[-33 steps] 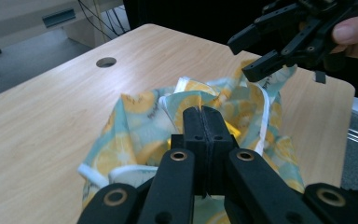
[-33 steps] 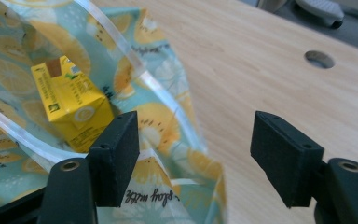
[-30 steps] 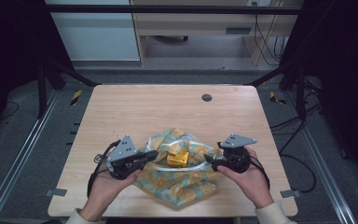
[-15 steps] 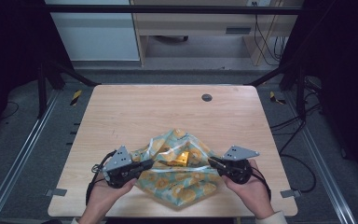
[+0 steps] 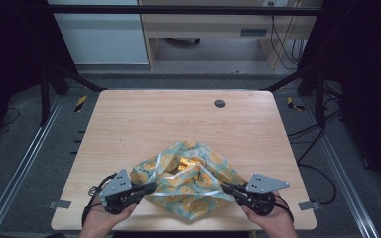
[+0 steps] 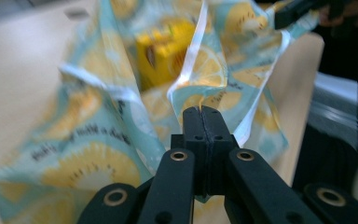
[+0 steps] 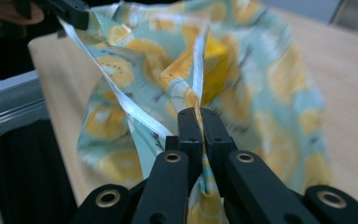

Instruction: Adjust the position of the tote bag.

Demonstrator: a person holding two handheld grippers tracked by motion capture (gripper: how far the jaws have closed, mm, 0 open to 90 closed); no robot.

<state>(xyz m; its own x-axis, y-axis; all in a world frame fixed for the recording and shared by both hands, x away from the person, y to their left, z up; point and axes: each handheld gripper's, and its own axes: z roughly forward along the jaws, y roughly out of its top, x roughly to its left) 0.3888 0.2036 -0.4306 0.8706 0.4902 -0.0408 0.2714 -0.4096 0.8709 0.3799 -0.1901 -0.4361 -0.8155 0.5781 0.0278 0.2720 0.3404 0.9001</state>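
A pale blue bag printed with lemon slices (image 5: 188, 181) lies near the table's front edge. Its mouth is pulled wide and a yellow box (image 5: 188, 162) sits inside. My left gripper (image 5: 151, 187) is shut on the bag's left edge. My right gripper (image 5: 224, 188) is shut on the bag's right edge. In the left gripper view my left gripper (image 6: 202, 110) pinches the white-trimmed rim, with the yellow box (image 6: 164, 50) beyond. From the right gripper view I see my right gripper (image 7: 197, 112) clamping the rim, the yellow box (image 7: 216, 65) behind it.
The wooden table (image 5: 158, 124) has a small dark round cap (image 5: 220, 103) near its far edge. A desk and cables stand beyond the table. Metal rails run along both sides on the floor.
Both grippers have drawn back toward the table's front edge and apart, stretching the bag's mouth wider. The bag has slid a little nearer the front.
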